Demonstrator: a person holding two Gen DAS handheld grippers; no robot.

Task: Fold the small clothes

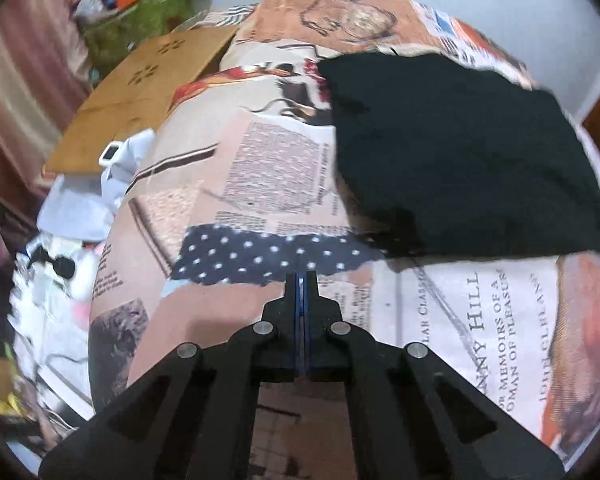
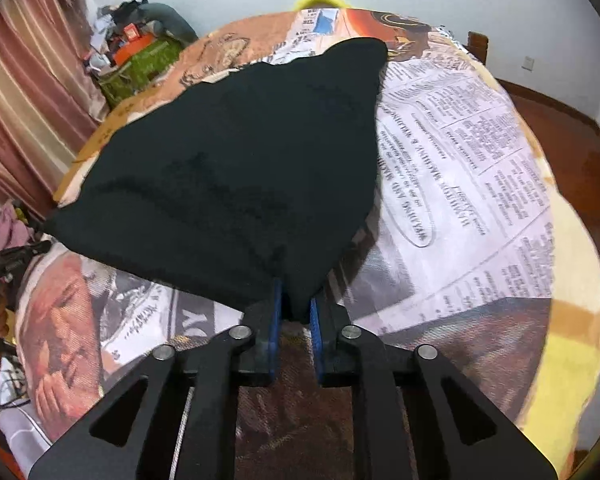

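Note:
A black garment lies spread on a bed with a newspaper-print cover. My right gripper is at the garment's near corner, its blue-padded jaws closed on a fold of the black cloth. In the left wrist view the same black garment lies up and to the right. My left gripper is shut and empty, over the printed cover, apart from the garment's near left corner.
A cardboard sheet lies at the bed's left side. White clutter is piled on the floor at left. A green box with clutter stands by pink curtains. Wooden floor shows at right.

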